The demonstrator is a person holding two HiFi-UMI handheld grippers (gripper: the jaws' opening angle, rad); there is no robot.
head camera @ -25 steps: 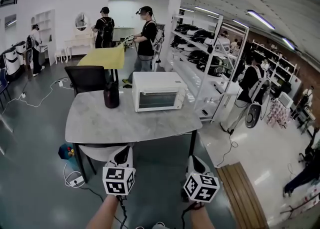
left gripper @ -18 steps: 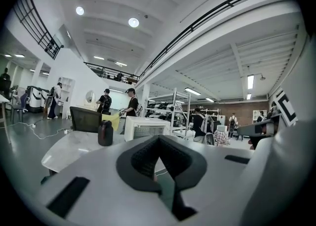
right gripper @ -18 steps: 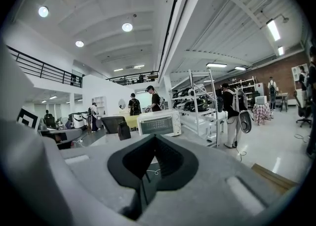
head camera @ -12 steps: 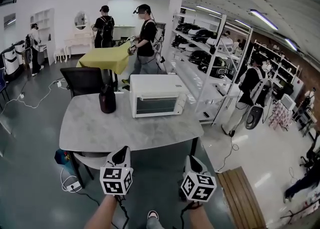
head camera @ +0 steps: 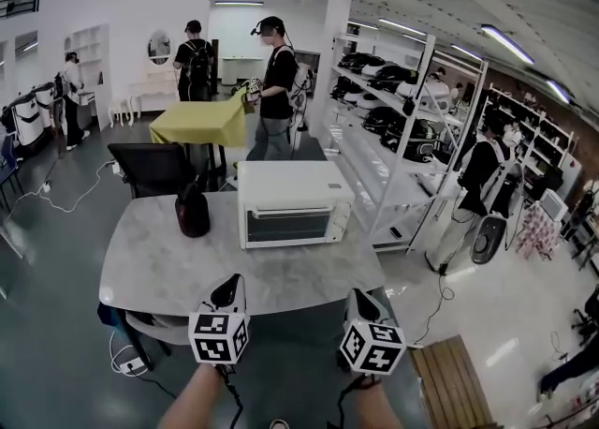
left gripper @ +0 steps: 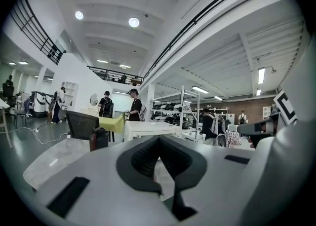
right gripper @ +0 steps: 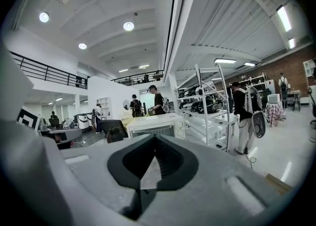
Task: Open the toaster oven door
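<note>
Toaster oven [head camera: 285, 204] location: far half of the counter [head camera: 178, 273], at 12 o'clock in the head view, with its front facing the operator. Compared with the head view one second earlier, the counter had drawn nearer and the oven had shifted from slightly right of centre to dead centre. This indicated an approach on foot, not a reach. The oven door [head camera: 285, 225] was fully closed and untouched. A dark jug [head camera: 192, 211] stood on the counter at 9 o'clock from the oven, near it but not touching.

The left gripper [head camera: 227, 288] sat at 7 o'clock in the head view and the right gripper [head camera: 359, 301] at 5 o'clock. Both were over the near counter edge, well apart from the oven, and in the same position in the frame as before. In each gripper view the jaws were clenched tip to tip with nothing between them.

Assessment: the task was at the approach stage. The jaws would need to be released before taking the door's top edge.
</note>
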